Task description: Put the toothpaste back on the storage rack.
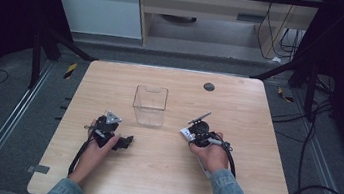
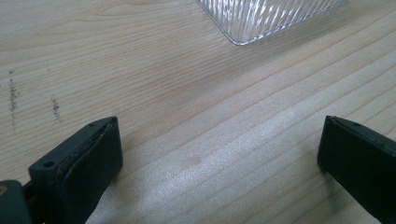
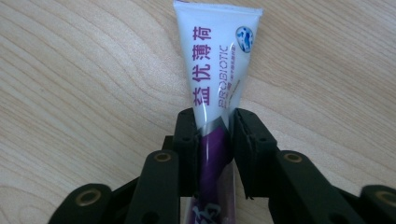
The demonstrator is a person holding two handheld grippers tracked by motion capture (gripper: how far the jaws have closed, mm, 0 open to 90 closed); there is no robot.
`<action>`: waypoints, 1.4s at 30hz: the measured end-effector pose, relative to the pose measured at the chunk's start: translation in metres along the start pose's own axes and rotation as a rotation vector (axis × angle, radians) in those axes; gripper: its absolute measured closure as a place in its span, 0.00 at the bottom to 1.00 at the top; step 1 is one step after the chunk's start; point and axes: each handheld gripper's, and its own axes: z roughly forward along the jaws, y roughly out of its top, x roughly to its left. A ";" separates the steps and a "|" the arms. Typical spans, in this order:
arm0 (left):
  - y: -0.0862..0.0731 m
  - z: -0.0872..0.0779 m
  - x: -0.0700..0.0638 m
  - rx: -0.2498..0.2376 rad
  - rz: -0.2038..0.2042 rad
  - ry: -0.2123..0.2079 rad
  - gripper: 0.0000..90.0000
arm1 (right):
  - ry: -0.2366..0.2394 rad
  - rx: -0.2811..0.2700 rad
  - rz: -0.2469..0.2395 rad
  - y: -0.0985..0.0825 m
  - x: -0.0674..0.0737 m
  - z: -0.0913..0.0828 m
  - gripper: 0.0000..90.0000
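A white and purple toothpaste tube (image 3: 217,79) with purple lettering lies on the wooden table (image 1: 248,112), its flat crimped end pointing away from me. My right gripper (image 3: 214,123) is shut on the tube, both pads pressing its sides near the purple part. From above, the right gripper (image 1: 194,132) sits right of the clear plastic box (image 1: 149,105), with the tube's white end (image 1: 185,132) peeking out at its left. My left gripper (image 1: 123,142) rests on the table below and left of the box, jaws wide open with bare wood between its fingers (image 2: 88,163).
One corner of the clear ribbed box (image 2: 261,18) lies beyond the left jaws. A small dark round disc (image 1: 208,86) sits near the table's far edge. Black frame legs and cables stand around the table on the floor.
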 end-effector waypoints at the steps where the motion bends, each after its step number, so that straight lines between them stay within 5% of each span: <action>1: 0.000 0.000 0.000 0.000 -0.001 0.000 0.00 | 0.005 -0.007 0.002 0.000 -0.001 -0.001 0.84; 14: 0.000 0.000 0.000 0.000 0.000 0.000 0.00 | 0.028 -0.035 0.032 0.000 -0.003 -0.011 0.87; 42: 0.000 0.000 0.000 0.000 0.000 0.000 0.00 | -0.005 -0.077 0.058 0.006 -0.026 -0.049 0.87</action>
